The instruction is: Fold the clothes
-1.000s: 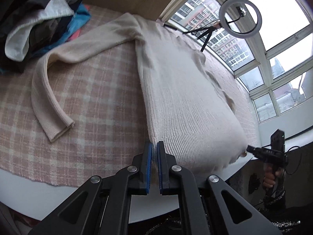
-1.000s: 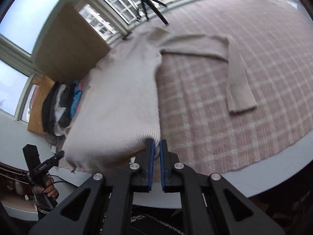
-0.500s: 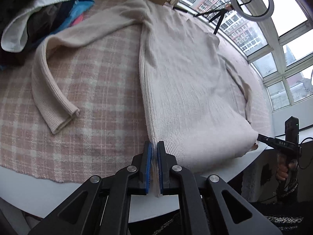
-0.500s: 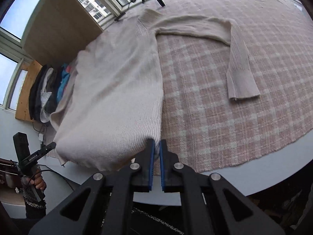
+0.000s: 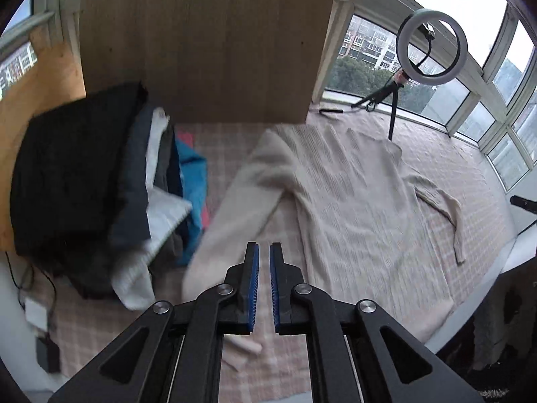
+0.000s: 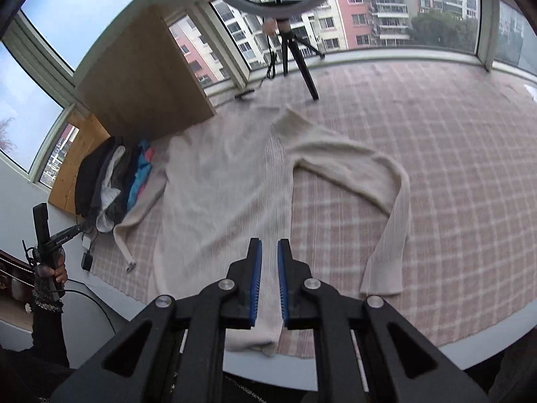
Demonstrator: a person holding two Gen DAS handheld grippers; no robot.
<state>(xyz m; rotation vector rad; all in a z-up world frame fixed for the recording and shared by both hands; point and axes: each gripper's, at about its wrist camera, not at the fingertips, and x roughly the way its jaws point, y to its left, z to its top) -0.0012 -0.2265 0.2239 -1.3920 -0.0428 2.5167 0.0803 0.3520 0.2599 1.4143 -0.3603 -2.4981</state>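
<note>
A cream ribbed sweater lies spread flat, front up, on a pink plaid cloth that covers the table. My left gripper hangs above the sweater's left sleeve. Its jaws are shut to a thin slit with nothing in it. That sleeve's cuff shows below the fingers. In the right wrist view the sweater has its other sleeve bent down to a cuff. My right gripper hovers over the hem. Its jaws are opening and hold no cloth.
A pile of dark, white and blue clothes sits at the table's left end beside a wooden cabinet. A ring light on a tripod stands at the back by the windows. A hand grips a handle off the table's left edge.
Both grippers have let go of the sweater's hem and risen away from it. The sweater now lies flat. The right jaws have parted a little.
</note>
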